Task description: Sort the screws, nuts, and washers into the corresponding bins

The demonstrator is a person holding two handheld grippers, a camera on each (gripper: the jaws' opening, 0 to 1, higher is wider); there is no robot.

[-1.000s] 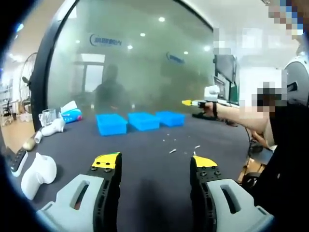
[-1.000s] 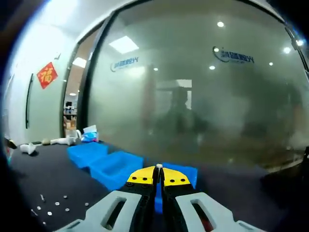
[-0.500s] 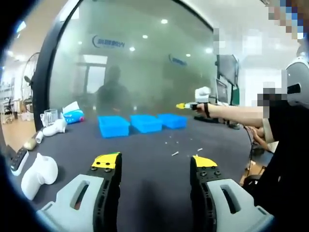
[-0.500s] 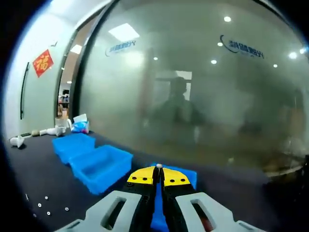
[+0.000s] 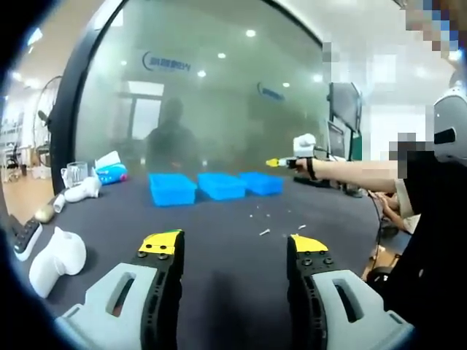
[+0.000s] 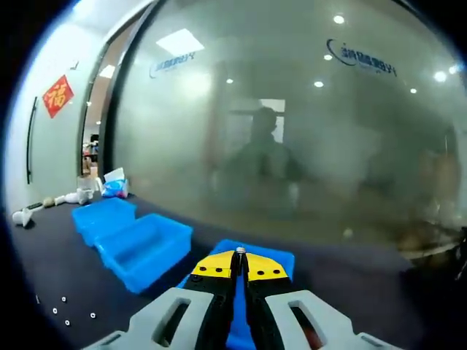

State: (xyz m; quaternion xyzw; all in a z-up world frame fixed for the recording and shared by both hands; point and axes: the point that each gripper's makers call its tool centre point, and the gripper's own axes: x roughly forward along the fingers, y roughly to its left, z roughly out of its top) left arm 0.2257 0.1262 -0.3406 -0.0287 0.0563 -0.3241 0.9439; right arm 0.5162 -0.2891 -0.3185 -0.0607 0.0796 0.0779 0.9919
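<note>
**Office Workspace Behind Frosted Glass**

Looks like an office. Big frosted glass partition across the upper centre of the left gripper view, company logo printed at upper left, recessed ceiling lights reflected in it. Computer monitor at right. Red paper decoration hanging on the white wall, upper left of the right gripper view. Dark worktable below with three blue bins.
</note>
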